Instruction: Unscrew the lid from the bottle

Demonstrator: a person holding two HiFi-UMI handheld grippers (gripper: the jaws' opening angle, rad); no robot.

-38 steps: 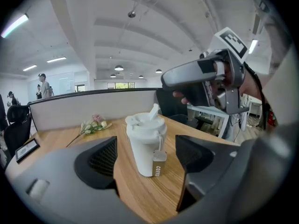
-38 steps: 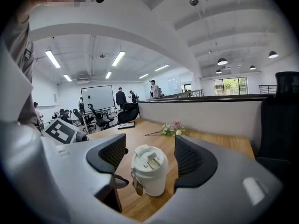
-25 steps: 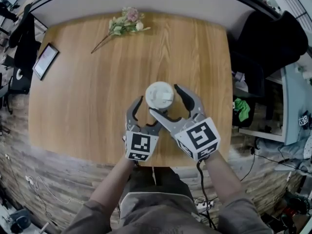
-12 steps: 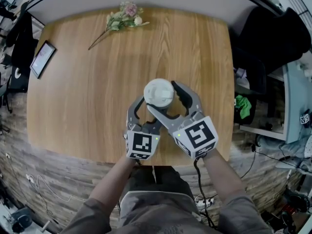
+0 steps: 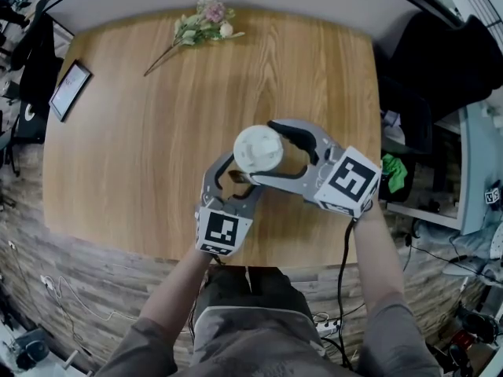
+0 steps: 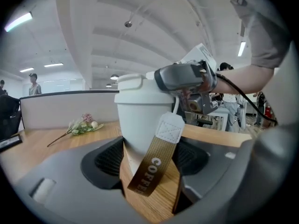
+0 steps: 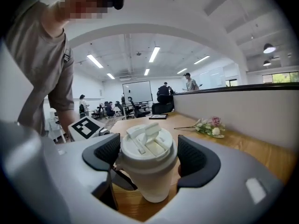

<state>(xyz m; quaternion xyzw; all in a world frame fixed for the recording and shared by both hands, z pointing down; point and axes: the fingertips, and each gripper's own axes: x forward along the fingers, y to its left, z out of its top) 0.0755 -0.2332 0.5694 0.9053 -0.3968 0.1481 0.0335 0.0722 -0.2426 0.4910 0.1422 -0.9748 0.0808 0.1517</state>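
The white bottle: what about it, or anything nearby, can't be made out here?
Bottle base: head view, under its own lid.
Contents: every view, lid on, walls opaque.
Thread: every view, covered by the lid.
Framed picture: head view, too small to read.

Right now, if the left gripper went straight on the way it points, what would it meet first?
The white bottle, already between the jaws of the left gripper, which have just been closing on it. Its brown strap hangs in front.

"COFFEE", white letters, running down brown strap hanging against white bottle. No other legible text.
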